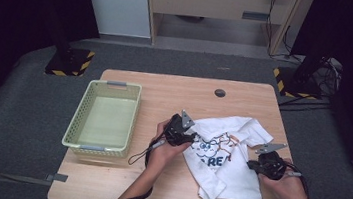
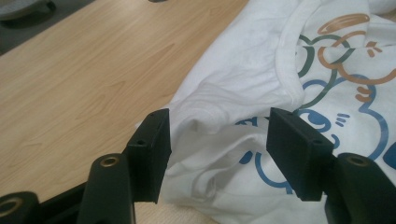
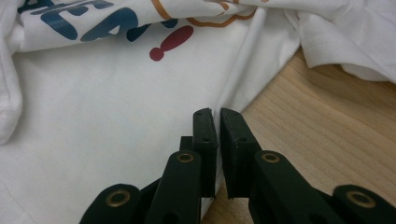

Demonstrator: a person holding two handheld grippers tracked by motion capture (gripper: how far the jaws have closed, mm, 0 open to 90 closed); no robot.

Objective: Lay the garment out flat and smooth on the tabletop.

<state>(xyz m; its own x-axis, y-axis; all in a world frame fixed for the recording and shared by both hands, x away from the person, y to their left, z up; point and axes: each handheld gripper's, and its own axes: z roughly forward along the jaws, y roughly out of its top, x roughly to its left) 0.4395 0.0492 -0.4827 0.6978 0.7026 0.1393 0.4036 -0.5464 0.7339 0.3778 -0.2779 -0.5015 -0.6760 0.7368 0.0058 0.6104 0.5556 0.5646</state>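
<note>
From the high view I found the white T-shirt (image 1: 224, 152) lying crumpled on the right half of the surface (image 1: 165, 95), printed side up, with the pale green basket (image 1: 103, 116) standing empty well apart on the left; I judged the shirt was being folded or gathered, the basket being its likely destination. My left hand-held gripper (image 1: 186, 131) sat at the shirt's left edge and my right hand-held gripper (image 1: 263, 165) at its right edge, one on each side, which suited drawing the cloth taut between them. In the left gripper view the jaws stood about half open over a rumpled fold of the shirt (image 2: 261, 84), with cloth between them but neither pad pressing on it, so nothing was held on that side. Bare wood lay open to the left of that fold, giving free room to pull outward. In the right gripper view the jaws were all but closed at the shirt's folded right edge (image 3: 140, 116); a thin layer appeared pinched there, though I could not confirm the hem ran between the pads. Clear wood beyond that edge allowed withdrawal to the right.
</note>
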